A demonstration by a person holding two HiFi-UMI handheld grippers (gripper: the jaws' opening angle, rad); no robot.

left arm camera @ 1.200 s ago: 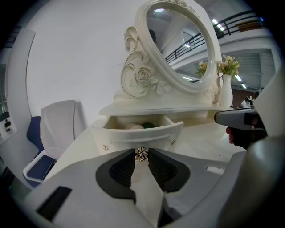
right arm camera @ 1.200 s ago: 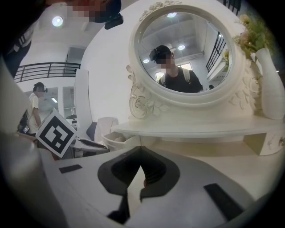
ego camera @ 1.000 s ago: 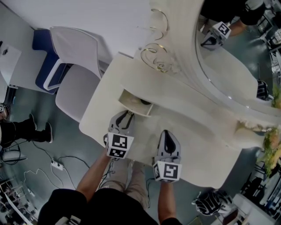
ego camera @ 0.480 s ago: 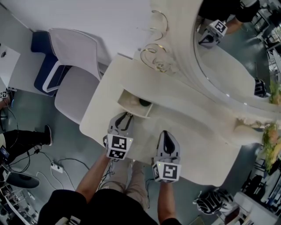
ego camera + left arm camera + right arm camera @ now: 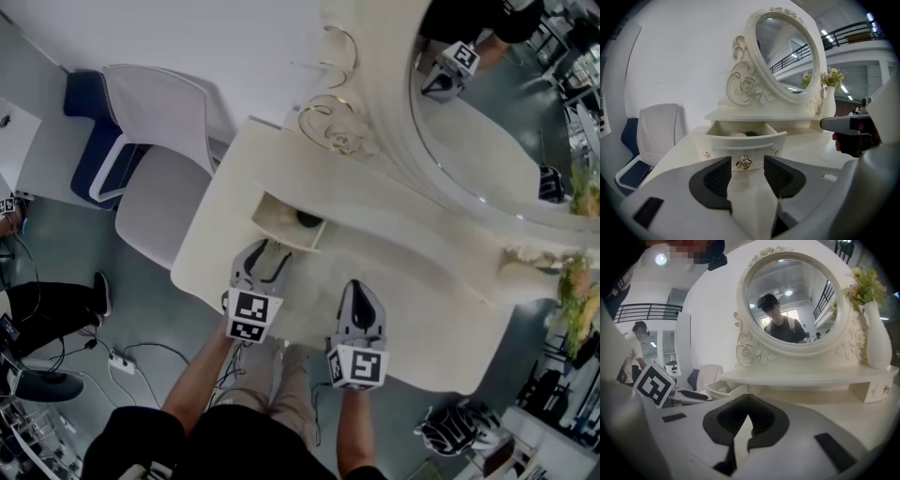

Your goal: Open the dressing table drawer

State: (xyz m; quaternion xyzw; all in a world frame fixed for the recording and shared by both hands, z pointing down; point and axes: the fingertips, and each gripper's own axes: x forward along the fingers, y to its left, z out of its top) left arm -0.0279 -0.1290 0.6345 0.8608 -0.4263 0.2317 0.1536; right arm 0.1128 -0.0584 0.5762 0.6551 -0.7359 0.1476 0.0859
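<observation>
There's the left gripper (image 5: pixel 744 177), jaws opening, spread either side of the one gold knob (image 5: pixel 744 162) with the pads clear of it. The right gripper (image 5: pixel 749 405) is pressed together with nothing in it, over the tabletop (image 5: pixel 412 281) at lower centre of the head view. One drawer (image 5: pixel 745 139) is pulled out at centre (something green and something pale inside). Its front faces the left gripper, long axis left to right. Two small studs (image 5: pixel 707 154) flank the knob. One oval mirror (image 5: pixel 787 51), one vase (image 5: pixel 876 341).
</observation>
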